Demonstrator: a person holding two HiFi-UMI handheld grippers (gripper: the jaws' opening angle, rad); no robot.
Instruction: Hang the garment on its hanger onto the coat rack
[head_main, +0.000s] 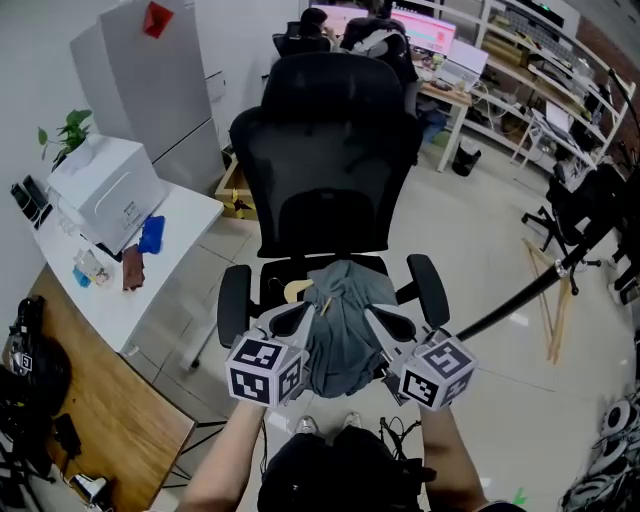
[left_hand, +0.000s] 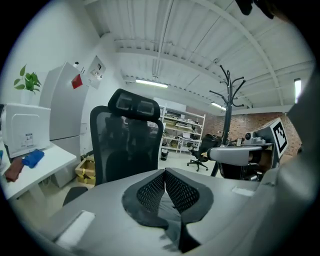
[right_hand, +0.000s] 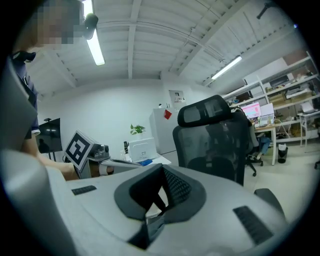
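Note:
A grey garment on a wooden hanger hangs bunched over the seat of a black office chair, held up between my two grippers. My left gripper grips its left side, jaws shut with thin grey cloth pinched between the pads. On the garment's right side, my right gripper has its tips together and grey-blue cloth caught low between the pads. The black coat rack stands to the right, behind the right gripper; its pole shows at right in the head view.
A white desk with a printer stands left of the chair. A wooden table runs along the lower left. More chairs, desks and shelving fill the back right. Wooden sticks lie on the tiled floor.

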